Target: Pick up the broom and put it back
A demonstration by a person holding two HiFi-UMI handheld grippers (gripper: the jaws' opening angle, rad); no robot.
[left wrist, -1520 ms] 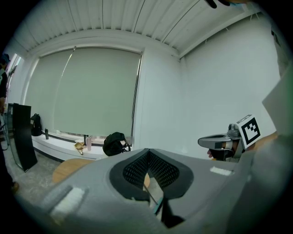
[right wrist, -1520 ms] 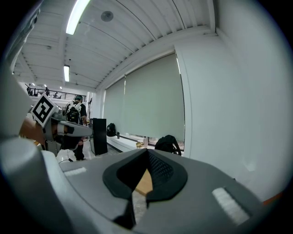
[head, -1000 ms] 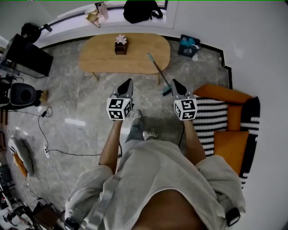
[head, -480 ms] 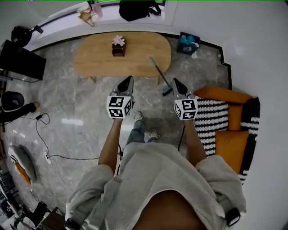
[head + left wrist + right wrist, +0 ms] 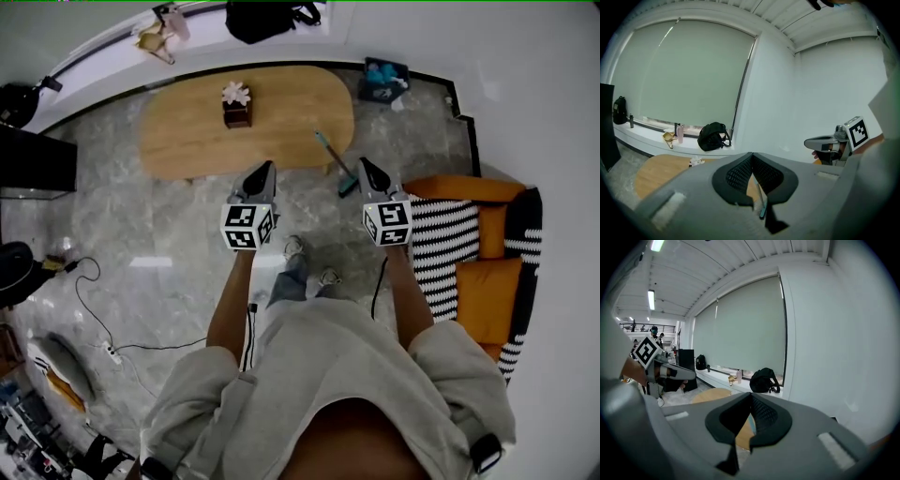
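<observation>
**Broom leaning on the table, just ahead of the right gripper**

A teal-handled broom [image 5: 335, 161] stood propped against the edge of an oval wooden table [image 5: 187, 141], its head down on the marble floor [image 5: 141, 225]. In the head view its long axis slanted from the handle's top at upper left, by the table rim, to the head at lower right.

The broom lay between the two tools but much closer to the right gripper [image 5: 366, 167], just ahead of its tip and slightly to its left. The left gripper [image 5: 266, 169] was well apart from it. By my judgement, the right hand had the shorter reach.

Both grippers were clenched with nothing between their jaws.

No brand or readable writing appeared anywhere — only black-and-white square markers on the gripper cubes.
</observation>
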